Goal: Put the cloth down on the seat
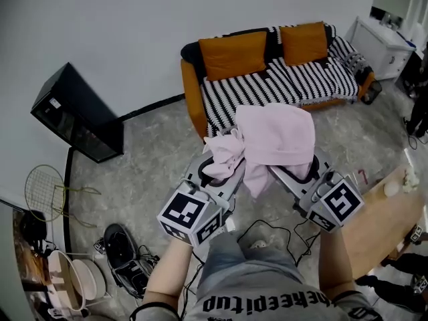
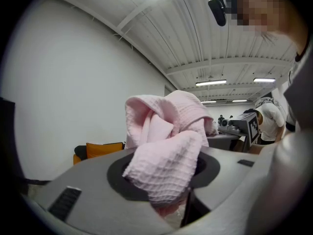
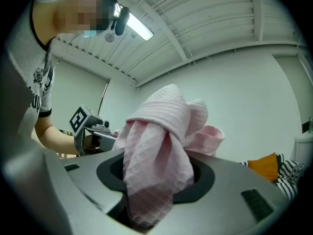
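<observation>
I hold the pink cloth [image 1: 279, 139] bunched up in mid-air in front of me, my left gripper [image 1: 224, 160] clamped on one crumpled end and my right gripper [image 1: 292, 168] clamped on the other, folds spilling over both pairs of jaws. The cloth hangs above the grey floor [image 1: 154, 146], well apart from the orange sofa [image 1: 192, 89] against the white wall, where the striped seat [image 1: 294, 79] and two orange cushions [image 1: 234, 53] lie beyond it. A black cabinet [image 1: 77, 112] stands by the wall to my left, and cables [image 1: 267, 233] trail across the floor below my grippers.
</observation>
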{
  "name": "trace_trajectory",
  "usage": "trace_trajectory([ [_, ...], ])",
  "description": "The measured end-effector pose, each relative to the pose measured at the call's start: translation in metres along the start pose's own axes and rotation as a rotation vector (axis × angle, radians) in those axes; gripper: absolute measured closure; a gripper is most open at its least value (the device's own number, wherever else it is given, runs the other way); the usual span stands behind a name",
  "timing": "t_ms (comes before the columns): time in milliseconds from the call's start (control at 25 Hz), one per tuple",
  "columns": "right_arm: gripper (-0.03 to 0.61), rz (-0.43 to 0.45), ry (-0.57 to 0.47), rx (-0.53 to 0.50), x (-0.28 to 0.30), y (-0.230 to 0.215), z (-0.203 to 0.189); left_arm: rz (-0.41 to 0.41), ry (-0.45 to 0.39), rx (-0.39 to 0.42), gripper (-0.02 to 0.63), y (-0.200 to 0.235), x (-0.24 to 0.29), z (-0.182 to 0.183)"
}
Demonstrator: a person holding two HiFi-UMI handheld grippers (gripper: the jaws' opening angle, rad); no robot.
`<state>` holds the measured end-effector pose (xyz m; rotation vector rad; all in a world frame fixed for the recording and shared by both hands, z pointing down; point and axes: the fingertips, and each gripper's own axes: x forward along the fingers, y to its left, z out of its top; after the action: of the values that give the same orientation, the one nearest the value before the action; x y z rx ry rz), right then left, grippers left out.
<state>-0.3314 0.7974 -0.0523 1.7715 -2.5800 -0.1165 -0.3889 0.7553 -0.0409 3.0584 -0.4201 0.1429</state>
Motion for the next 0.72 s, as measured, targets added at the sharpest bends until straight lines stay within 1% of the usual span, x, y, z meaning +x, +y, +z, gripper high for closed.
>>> trace_trajectory([
  [240, 0.361, -0.019, 0.008, -0.021, 0.01, -0.013, -0.01, 0.002, 0.02, -0.005, 0.419, 0.012, 0.013, -0.008],
  [520, 0.362, -0.064, 0.022, -0.027, 0.047, -0.039, -0.016, -0.033, 0.018, -0.008, 0.419, 0.054, 0.039, -0.008],
  [720, 0.363, -0.09, 0.036, -0.033, 0.088, -0.063, -0.015, -0.053, 0.011, -0.009, 0.419, 0.097, 0.059, -0.002],
])
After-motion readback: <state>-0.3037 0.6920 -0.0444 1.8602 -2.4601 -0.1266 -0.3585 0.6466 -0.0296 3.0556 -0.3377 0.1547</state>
